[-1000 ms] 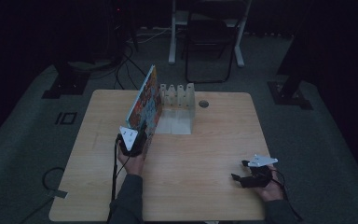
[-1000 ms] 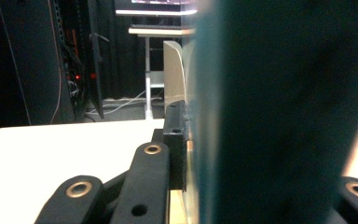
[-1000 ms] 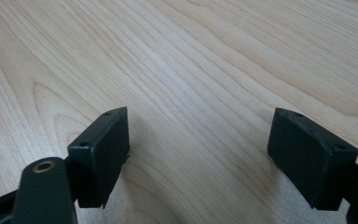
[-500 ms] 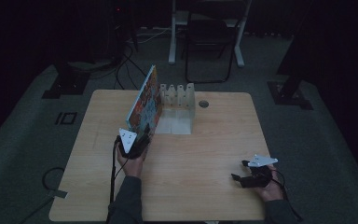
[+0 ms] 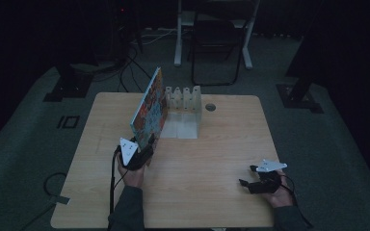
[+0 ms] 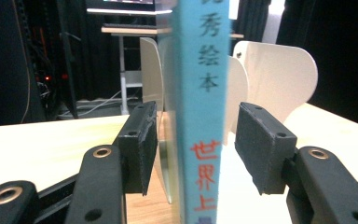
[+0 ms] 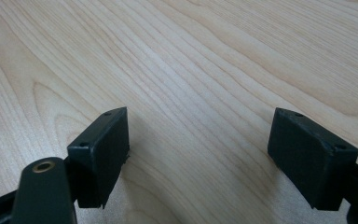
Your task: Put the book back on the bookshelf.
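Looking down from the high view, a person is seated at a pale wooden table [image 5: 212, 144] in a dim room, a gripper in each hand. The left gripper [image 5: 147, 147] is sitting at the near end of a picture book [image 5: 150, 107] that is standing on edge and leaning, its far end reaching a white slotted rack [image 5: 185, 98] near the table's back edge. The right gripper [image 5: 246, 177] is resting low over bare wood near the front right corner, well apart from the book and rack.

Riding along in the left gripper view, the camera is facing the book's blue spine [image 6: 200, 107], which is rising upright between the two black jaws. The left gripper [image 6: 193, 140] is letting go: its jaws have just been opening, and a gap is showing on each side, so neither pad is pressing on the spine. The rack's white rounded dividers [image 6: 279, 74] are standing just behind the book.

Pointing down in the right gripper view, the right gripper [image 7: 214, 140] is holding its jaws wide apart above the wood grain, with nothing between them.
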Tool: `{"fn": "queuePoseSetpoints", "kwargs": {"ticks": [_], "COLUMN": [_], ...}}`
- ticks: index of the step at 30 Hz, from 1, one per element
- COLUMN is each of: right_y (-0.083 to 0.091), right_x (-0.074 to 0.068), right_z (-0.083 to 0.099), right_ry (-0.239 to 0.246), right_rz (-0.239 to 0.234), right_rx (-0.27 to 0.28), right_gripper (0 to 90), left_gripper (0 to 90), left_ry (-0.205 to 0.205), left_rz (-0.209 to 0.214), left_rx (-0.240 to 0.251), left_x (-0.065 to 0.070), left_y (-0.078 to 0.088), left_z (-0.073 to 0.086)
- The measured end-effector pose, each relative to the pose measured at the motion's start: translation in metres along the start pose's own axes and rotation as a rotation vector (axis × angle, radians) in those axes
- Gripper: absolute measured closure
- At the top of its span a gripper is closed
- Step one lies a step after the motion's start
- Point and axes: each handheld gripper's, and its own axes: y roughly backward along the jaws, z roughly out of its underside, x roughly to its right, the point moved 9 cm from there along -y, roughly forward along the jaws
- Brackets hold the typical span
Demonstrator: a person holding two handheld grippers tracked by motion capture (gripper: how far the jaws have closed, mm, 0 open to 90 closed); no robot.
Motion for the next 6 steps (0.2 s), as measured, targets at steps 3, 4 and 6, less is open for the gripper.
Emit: {"fn": "queuePoseSetpoints", "kwargs": {"ticks": [3,4,6], "right_y": [0.0,0.0,0.0], "right_x": [0.0,0.0,0.0], "right_z": [0.0,0.0,0.0], "right_ry": [0.0,0.0,0.0], "right_rz": [0.0,0.0,-0.001], "right_rx": [0.0,0.0,0.0], "right_gripper": [20.0,20.0,20.0], "left_gripper": [48.7,48.7,48.5], "left_ry": [0.007,0.007,0.01], "left_rz": [0.013,0.013,0.018], "left_rx": [-0.009,-0.009,-0.009], "left_x": [0.001,0.001,0.0017], "left_y": [0.0033,0.0033,0.0051], "left_z": [0.0015,0.0015,0.002]}}
